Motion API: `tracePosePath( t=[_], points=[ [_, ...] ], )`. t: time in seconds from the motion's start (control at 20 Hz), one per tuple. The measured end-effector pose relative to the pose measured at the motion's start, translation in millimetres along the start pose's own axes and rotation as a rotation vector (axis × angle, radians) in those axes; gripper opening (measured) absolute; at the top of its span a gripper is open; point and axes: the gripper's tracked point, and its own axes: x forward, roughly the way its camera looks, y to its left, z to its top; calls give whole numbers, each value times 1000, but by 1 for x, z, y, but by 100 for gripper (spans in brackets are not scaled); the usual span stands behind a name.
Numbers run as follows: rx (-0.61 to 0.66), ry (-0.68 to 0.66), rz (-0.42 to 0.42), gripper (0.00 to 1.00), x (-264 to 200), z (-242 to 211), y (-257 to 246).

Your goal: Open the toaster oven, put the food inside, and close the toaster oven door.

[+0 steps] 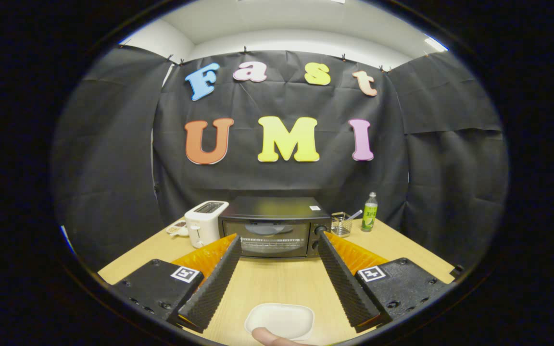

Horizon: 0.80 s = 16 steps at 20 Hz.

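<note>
Toaster oven (274, 226) door is seen closed. White dish (282, 319), something pale on its near edge, lies before it, between the spread, empty gripper (277, 239) fingers.

Black cloth walls (113, 158), wooden table (277, 283), white ceiling (282, 21).

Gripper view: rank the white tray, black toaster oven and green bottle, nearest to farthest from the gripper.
1. White shallow tray, on the wooden table between the open gripper fingers, near their base.
2. Black toaster oven, door closed, just ahead of the fingertips.
3. Green plastic bottle, beyond, right of the oven.
</note>
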Motion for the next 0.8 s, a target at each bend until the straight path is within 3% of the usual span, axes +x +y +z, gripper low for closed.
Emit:
tracePosePath(
  t=[0.35, 0.55, 0.8],
  points=[
    [-22, -131, 30, 100, -53, 66, 1],
    [-6, -135, 60, 100, -76, 56, 9],
    [-91, -200, 100, 100, -107, 48, 25]
  ],
)
